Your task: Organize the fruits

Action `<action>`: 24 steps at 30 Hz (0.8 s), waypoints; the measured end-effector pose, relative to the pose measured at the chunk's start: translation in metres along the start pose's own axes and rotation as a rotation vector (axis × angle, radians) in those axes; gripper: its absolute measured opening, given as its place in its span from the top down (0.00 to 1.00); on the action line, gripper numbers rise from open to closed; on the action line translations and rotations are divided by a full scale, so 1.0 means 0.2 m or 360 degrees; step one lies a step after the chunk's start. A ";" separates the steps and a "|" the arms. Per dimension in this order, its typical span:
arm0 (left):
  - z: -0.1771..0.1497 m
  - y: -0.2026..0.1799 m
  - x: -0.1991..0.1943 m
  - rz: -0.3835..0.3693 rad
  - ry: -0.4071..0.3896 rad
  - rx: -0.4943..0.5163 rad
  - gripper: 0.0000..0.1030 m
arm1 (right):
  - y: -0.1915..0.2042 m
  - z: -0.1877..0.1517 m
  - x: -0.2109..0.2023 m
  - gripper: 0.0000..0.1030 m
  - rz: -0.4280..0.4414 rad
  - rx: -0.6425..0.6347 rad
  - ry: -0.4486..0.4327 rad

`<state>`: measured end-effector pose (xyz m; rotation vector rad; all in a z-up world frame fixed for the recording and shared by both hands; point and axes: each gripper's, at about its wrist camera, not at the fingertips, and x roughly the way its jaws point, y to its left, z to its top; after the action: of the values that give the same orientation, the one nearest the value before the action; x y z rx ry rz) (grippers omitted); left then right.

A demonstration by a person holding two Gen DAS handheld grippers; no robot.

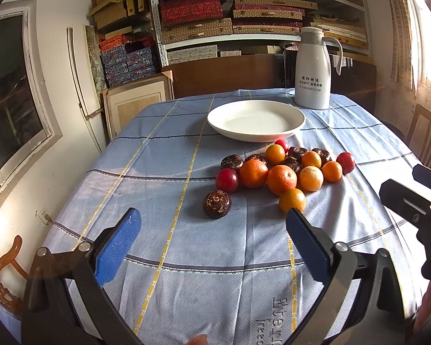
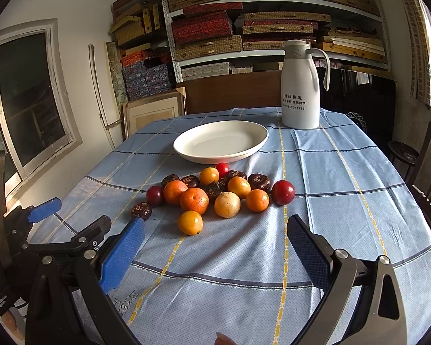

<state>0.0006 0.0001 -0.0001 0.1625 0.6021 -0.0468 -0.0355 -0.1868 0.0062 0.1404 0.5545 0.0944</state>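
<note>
Fruits [image 2: 215, 195] lie clustered on the counter's blue checked cloth [image 2: 344, 201], untouched, just before an empty white plate [image 2: 186, 149]. Left tool [image 1: 212, 244] and right tool [image 2: 215, 247] both hover spread wide, gripping nothing. Nearest the left tool sits a dark brown fruit [image 1: 217, 204], apart from the pile; an orange [image 2: 190, 222] fronts the right. Sorting seems not yet begun; the next move probably calls for descending around one fruit.

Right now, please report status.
Left gripper open, right gripper open, both empty. Fruits heaped on cloth, plate bare. Nothing in the way.
</note>
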 end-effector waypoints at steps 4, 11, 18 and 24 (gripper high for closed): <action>0.00 0.00 0.00 -0.0001 0.0001 0.0001 0.04 | 0.00 0.00 -0.01 0.03 -0.0001 0.0001 0.0005; -0.05 0.03 0.02 -0.0008 0.0013 0.0003 0.04 | 0.01 0.00 0.01 0.03 -0.0001 -0.0004 0.0004; -0.04 0.01 0.02 -0.0002 0.0030 0.0006 0.04 | 0.04 -0.01 0.01 0.03 0.0003 -0.0009 0.0011; -0.04 0.01 0.03 -0.0003 0.0032 0.0006 0.04 | 0.03 0.00 0.01 0.03 0.0002 -0.0009 0.0011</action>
<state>0.0011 0.0028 -0.0088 0.1664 0.6221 -0.0479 -0.0352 -0.1806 0.0057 0.1353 0.5612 0.0978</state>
